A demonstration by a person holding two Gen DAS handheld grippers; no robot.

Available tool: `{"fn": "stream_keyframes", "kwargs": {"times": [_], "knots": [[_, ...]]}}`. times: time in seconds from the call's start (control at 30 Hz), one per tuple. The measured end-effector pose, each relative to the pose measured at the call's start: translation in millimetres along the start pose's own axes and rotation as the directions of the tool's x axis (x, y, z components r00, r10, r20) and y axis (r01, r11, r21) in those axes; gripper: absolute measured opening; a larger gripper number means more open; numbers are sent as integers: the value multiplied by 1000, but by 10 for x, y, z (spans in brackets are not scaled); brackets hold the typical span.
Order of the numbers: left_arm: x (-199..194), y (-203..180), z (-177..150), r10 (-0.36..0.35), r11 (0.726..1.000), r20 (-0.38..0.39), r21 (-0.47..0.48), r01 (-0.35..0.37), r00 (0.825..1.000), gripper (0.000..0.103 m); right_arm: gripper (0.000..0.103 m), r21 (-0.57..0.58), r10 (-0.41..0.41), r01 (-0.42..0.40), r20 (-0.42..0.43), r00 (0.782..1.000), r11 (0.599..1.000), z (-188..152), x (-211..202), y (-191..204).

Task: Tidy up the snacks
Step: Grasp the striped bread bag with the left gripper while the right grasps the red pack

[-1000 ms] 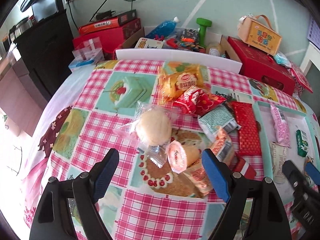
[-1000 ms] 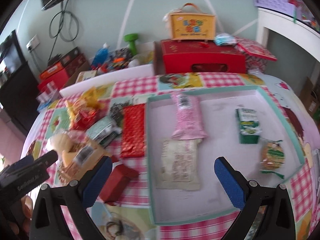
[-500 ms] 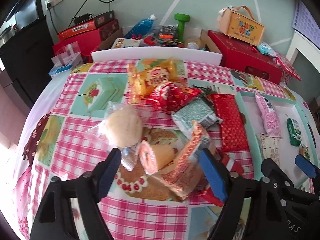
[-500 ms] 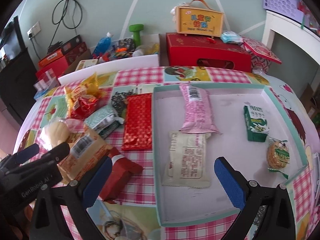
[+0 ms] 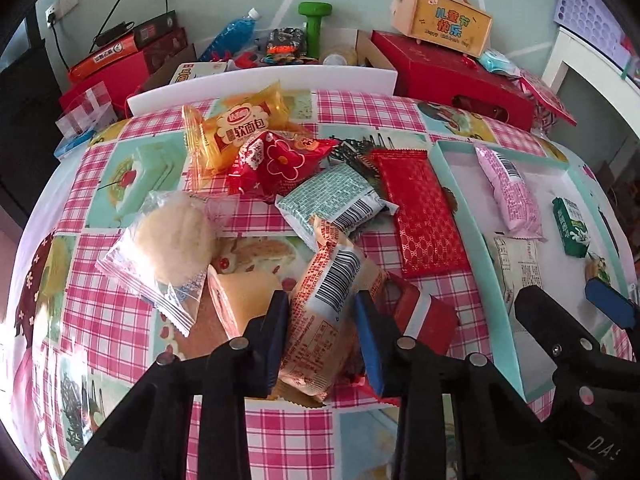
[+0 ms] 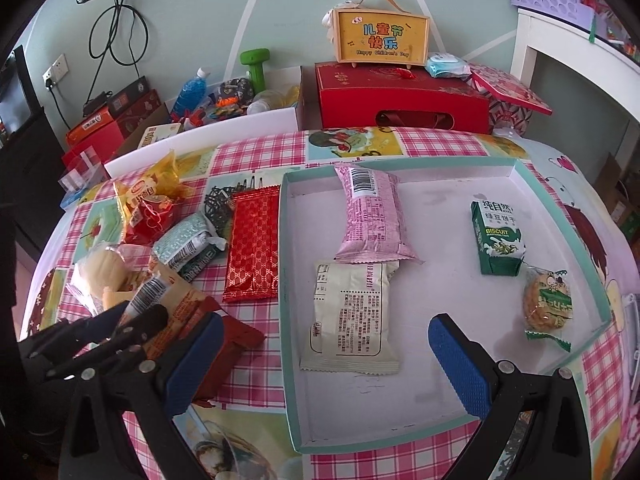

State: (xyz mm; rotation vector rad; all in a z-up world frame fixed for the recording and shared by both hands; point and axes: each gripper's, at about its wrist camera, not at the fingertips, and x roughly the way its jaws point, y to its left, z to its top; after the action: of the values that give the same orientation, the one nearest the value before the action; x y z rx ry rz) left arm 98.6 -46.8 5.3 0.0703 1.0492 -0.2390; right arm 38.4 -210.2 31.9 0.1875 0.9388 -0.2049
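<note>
My left gripper (image 5: pixel 322 336) is shut on an orange snack packet with a barcode (image 5: pixel 328 312), low on the table; the packet also shows in the right wrist view (image 6: pixel 160 300). Around it lie a round bun in clear wrap (image 5: pixel 168 236), a swiss roll (image 5: pixel 244 300), a teal packet (image 5: pixel 332 200), a red flat packet (image 5: pixel 420 212), a red flowered packet (image 5: pixel 280 160) and a yellow bread packet (image 5: pixel 236 128). My right gripper (image 6: pixel 320 364) is open and empty over the near edge of the teal-rimmed tray (image 6: pixel 288 320), which holds a pink packet (image 6: pixel 368 216), a white packet (image 6: pixel 352 316), a green biscuit box (image 6: pixel 498 236) and a wrapped cookie (image 6: pixel 548 304).
A small red box (image 5: pixel 424 316) lies right of the left gripper. Behind the table stand a large red gift box (image 6: pixel 400 96), an orange carry box (image 6: pixel 380 36), a green dumbbell (image 6: pixel 256 64) and a cardboard box of oddments (image 5: pixel 272 52). A white shelf (image 6: pixel 580 60) stands at right.
My left gripper has moved forward and right and closed on the orange barcode packet. The right gripper stayed open and shifted slightly over the tray.
</note>
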Motion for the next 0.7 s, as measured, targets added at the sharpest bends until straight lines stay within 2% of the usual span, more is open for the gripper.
{"fn": "stream_keyframes", "kwargs": {"times": [0.23,0.37,0.5,0.7], "knots": [[-24,239,-30,16,993,-3,-113,-17,1000,35,103,-8,18,-18,7,1000,1000,-7,-11,21],[-34,386,-57,40,985,-7,-165,-40,999,35,103,-34,69,-69,9,998,997,-17,-26,115],[-39,477,-76,32,980,-12,-196,-33,999,35,103,-83,126,-126,2,992,989,-47,-37,290],[-57,597,-112,21,970,-16,-240,-24,1000,35,90,-143,168,-167,-7,986,976,-103,-16,516]]}}
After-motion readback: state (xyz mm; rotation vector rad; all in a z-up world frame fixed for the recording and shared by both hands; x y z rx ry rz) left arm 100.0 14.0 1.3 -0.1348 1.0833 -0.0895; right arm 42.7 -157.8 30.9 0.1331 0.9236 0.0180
